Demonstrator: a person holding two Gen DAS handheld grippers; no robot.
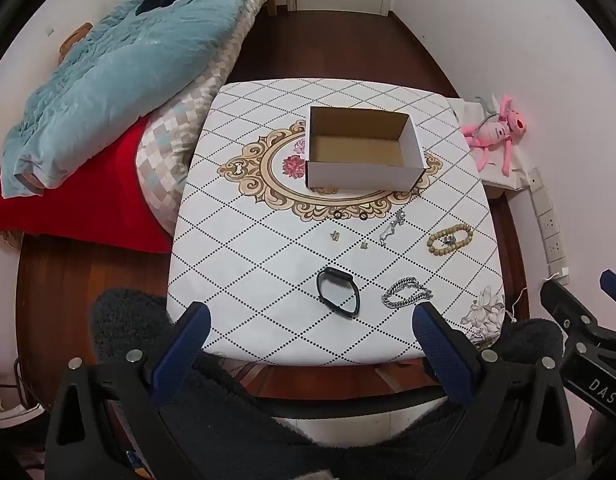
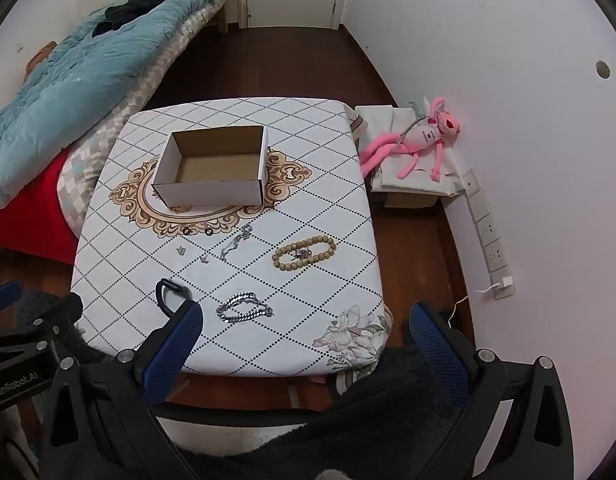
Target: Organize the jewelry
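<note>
Blue textured pads face each other across a wide gap on the left hand-held gripper (image 1: 308, 334), which hangs spread and empty over the near edge of the table (image 1: 236, 280), touching nothing. The right hand-held gripper (image 2: 304, 332) is likewise fully spread and holds nothing; in its own view its left pad overlaps the black band, though I cannot tell whether it touches or merely hangs above.

Nearest the left one lies the black wristband (image 1: 338, 291) — a springy loop, light and probably rubbery, best pinched across one side of the strap. Just beside it, toward the right hand-held gripper, sits the silver chain bracelet (image 2: 244, 307), heaped in loose links; it should be limp and a little slippery, so closing on the thickest bunch looks safest, or it may trail and snag.

Farther out is the wooden bead bracelet (image 2: 304, 254) with a small metal piece lying inside its ring; the beads are hard and round, likely to roll between the pads. A thin silver chain (image 2: 235, 245) lies to its left — very fine, hard to lift off the cloth. Two tiny earrings (image 1: 335, 235) and two small black rings (image 1: 337, 215) lie near the printed medallion, the hardest things to pinch.

Beyond them all stands the cardboard box (image 1: 362, 178), open-topped with nothing visible inside, well apart from both hand-held grippers.
</note>
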